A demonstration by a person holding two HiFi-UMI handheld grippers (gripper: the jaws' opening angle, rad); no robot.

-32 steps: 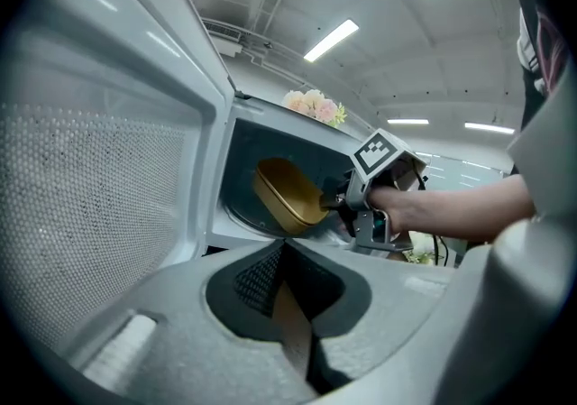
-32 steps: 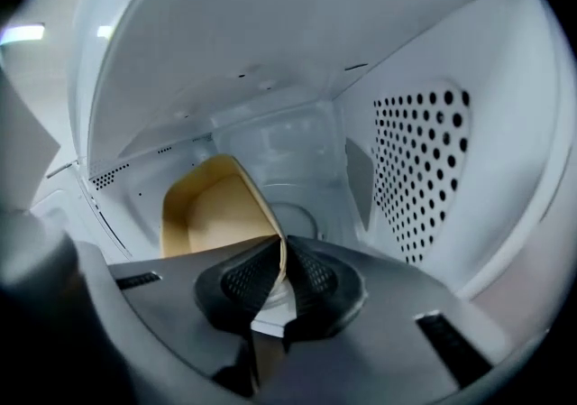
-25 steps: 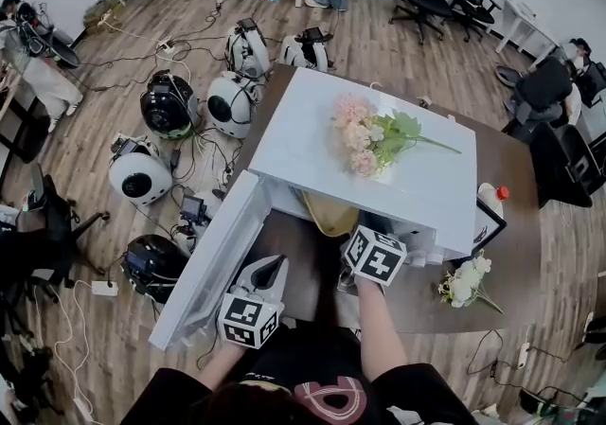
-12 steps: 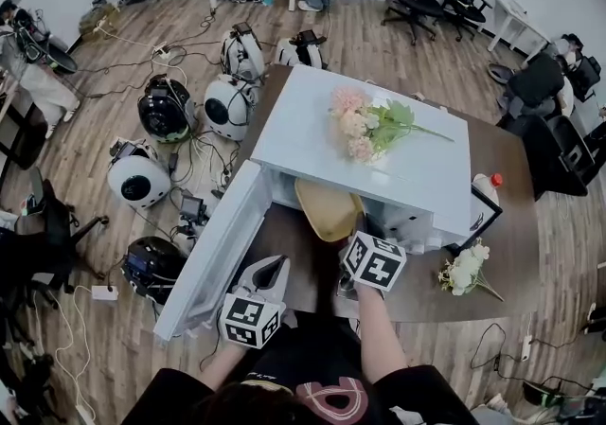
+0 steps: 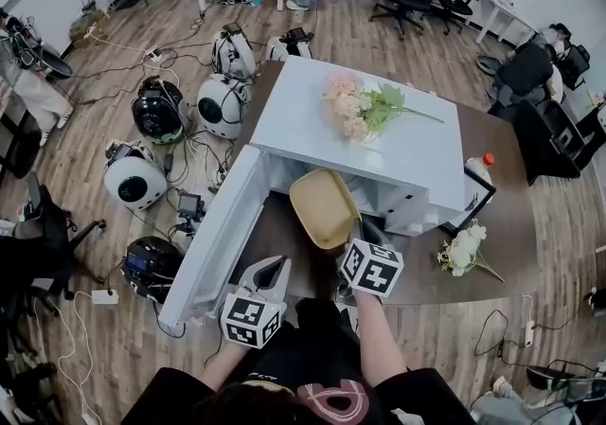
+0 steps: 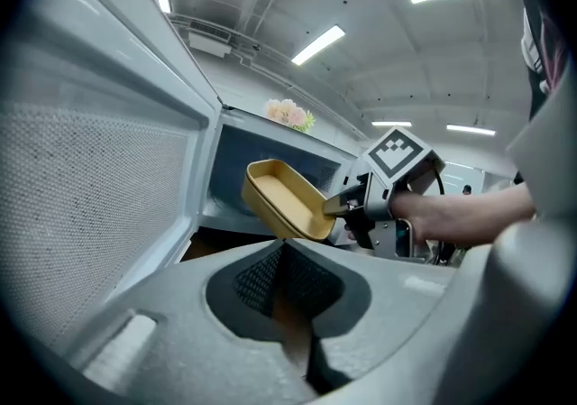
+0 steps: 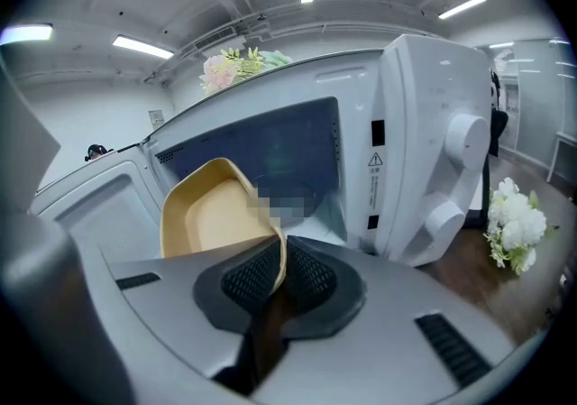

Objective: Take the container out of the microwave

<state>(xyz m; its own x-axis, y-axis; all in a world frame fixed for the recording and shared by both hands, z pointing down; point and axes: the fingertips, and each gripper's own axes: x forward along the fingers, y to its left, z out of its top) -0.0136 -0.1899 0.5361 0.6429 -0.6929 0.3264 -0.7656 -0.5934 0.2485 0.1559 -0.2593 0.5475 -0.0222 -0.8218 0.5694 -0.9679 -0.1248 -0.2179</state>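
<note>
A shallow tan container (image 5: 324,207) hangs tilted in front of the open white microwave (image 5: 417,163), mostly outside its cavity. My right gripper (image 5: 359,231) is shut on the container's near rim; the thin rim (image 7: 276,254) sits pinched between the pads in the right gripper view. The left gripper view shows the container (image 6: 284,198) from the side, with the right gripper (image 6: 337,206) holding its edge. My left gripper (image 5: 269,273) hovers low beside the open door (image 5: 213,239), shut, with nothing between its pads (image 6: 263,279).
Pink flowers (image 5: 355,111) lie on the microwave's top. A white bouquet (image 5: 464,251) and a red-capped bottle (image 5: 480,170) are on the brown table (image 5: 502,224) to the right. Round devices (image 5: 137,179), cables and office chairs crowd the floor to the left and behind.
The right gripper has drawn the container out of the microwave toward me; it was mostly inside and now hangs outside the opening. The left gripper stays shut beside the door.
</note>
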